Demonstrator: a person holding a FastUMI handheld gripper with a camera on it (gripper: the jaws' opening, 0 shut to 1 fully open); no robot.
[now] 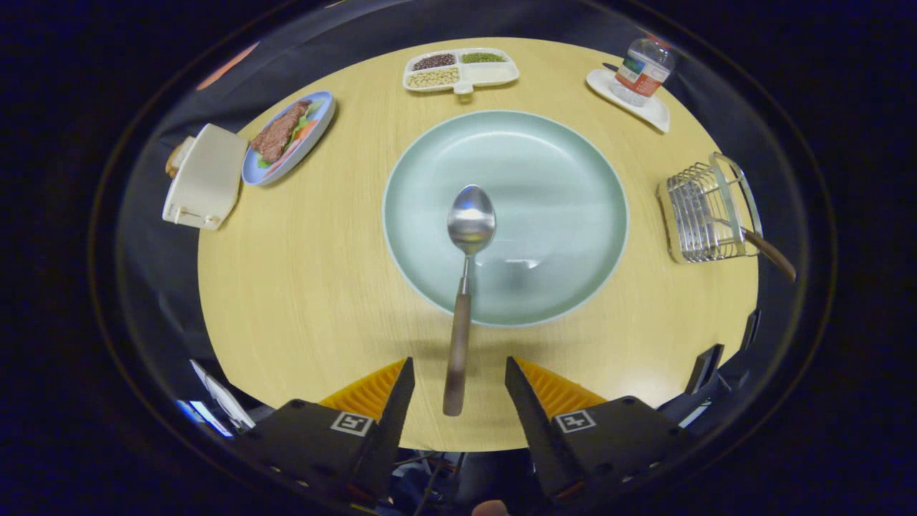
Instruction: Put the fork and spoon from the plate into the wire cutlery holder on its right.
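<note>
A pale green plate (544, 215) sits mid-table. The spoon (470, 222) lies with its metal bowl on the plate and its wooden handle running back over the rim toward me. My gripper (460, 364) is open, and the handle's end lies between the fingertips (401, 387) with a gap on each side. The wire cutlery holder (698, 211) stands to the right of the plate. A wooden utensil handle (772, 254) pokes out of its near right side; the head of that utensil is hidden by the wires.
The round wooden table (301, 287) also carries a blue plate of meat and vegetables (288, 136) and a cream box (206, 175) at the far left. A divided tray of beans (461, 69) is at the back, a water bottle (643, 69) on a white dish at the back right.
</note>
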